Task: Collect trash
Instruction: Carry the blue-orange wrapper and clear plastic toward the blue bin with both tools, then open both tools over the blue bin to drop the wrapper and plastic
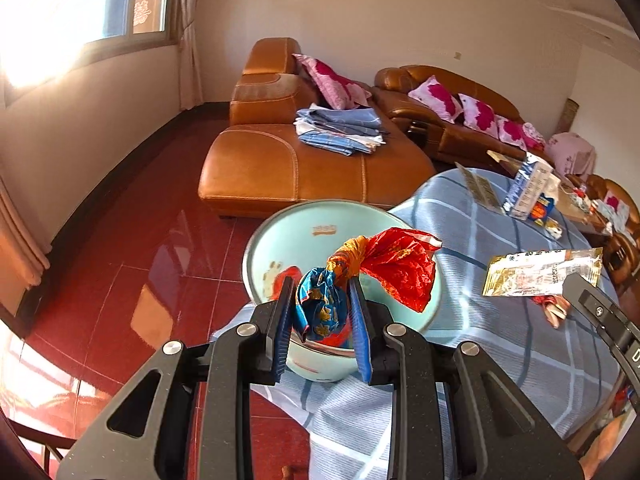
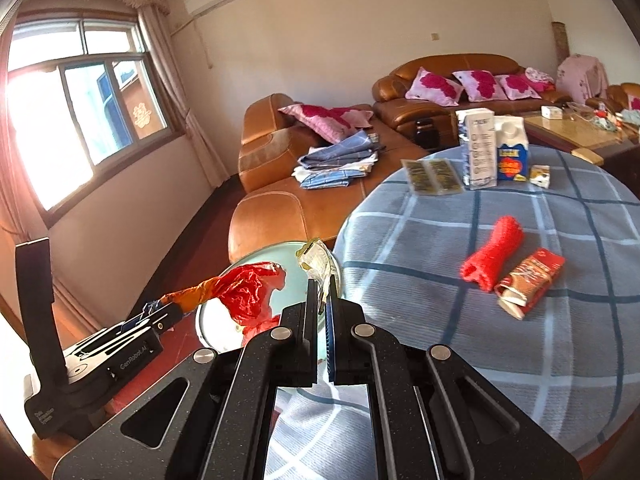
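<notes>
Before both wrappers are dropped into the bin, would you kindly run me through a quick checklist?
1. Left hand-held gripper shut on the crumpled red-and-blue wrapper: ok.
2. Right hand-held gripper shut on the gold-and-clear wrapper: ok.
3. Red-and-blue wrapper over the pale green bin: ok.
4. Gold-and-clear wrapper fully over the bin opening: cannot tell; it hangs near the rim beside the table.
5. Bin has room: ok; little lies inside.
6. Trash left on the table: not ok; red net and red packet remain.

Sunlit window [image 2: 80, 120], cream walls [image 1: 400, 12], red tiled floor [image 1: 132, 264], tan leather sofas [image 1: 288, 160]
</notes>
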`<action>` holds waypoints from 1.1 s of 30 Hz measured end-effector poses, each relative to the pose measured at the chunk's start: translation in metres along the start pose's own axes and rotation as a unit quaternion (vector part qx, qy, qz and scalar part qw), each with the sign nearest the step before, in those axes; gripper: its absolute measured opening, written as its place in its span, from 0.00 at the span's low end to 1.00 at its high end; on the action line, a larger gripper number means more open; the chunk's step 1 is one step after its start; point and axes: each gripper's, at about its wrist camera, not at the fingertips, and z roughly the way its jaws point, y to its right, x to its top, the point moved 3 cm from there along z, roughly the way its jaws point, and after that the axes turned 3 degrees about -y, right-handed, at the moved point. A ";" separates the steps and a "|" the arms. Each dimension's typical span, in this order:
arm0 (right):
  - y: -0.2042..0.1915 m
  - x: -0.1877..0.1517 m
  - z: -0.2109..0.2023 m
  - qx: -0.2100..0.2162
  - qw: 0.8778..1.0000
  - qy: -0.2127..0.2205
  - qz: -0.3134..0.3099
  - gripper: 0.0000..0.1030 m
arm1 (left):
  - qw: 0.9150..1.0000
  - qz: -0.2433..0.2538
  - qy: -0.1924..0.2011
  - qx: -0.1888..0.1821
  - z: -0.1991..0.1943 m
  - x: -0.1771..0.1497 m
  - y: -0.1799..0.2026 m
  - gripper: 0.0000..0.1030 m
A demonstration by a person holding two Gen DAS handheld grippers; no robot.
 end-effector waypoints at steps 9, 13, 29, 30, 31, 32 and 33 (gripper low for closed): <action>-0.022 0.010 0.054 -0.003 0.999 -0.027 -0.040 0.04 | 0.999 -0.018 -0.017 0.025 0.029 0.008 -0.019 0.25; -0.031 0.014 0.079 0.004 0.997 -0.045 -0.058 0.04 | 0.999 -0.023 -0.024 0.035 0.045 0.014 -0.022 0.25; -0.031 0.014 0.148 0.032 0.989 -0.126 -0.074 0.26 | 0.996 -0.010 -0.065 0.060 0.096 0.020 -0.015 0.29; -0.029 0.014 0.149 0.033 0.989 -0.128 -0.074 0.28 | 0.996 -0.010 -0.066 0.062 0.097 0.020 -0.015 0.30; -0.028 0.015 0.149 0.032 0.989 -0.127 -0.072 0.32 | 0.996 -0.010 -0.067 0.064 0.097 0.020 -0.015 0.30; -0.027 0.016 0.149 0.030 0.989 -0.125 -0.071 0.34 | 0.996 -0.009 -0.067 0.065 0.098 0.020 -0.015 0.33; -0.024 0.017 0.147 0.031 0.990 -0.123 -0.069 0.35 | 0.995 -0.007 -0.067 0.067 0.098 0.021 -0.013 0.41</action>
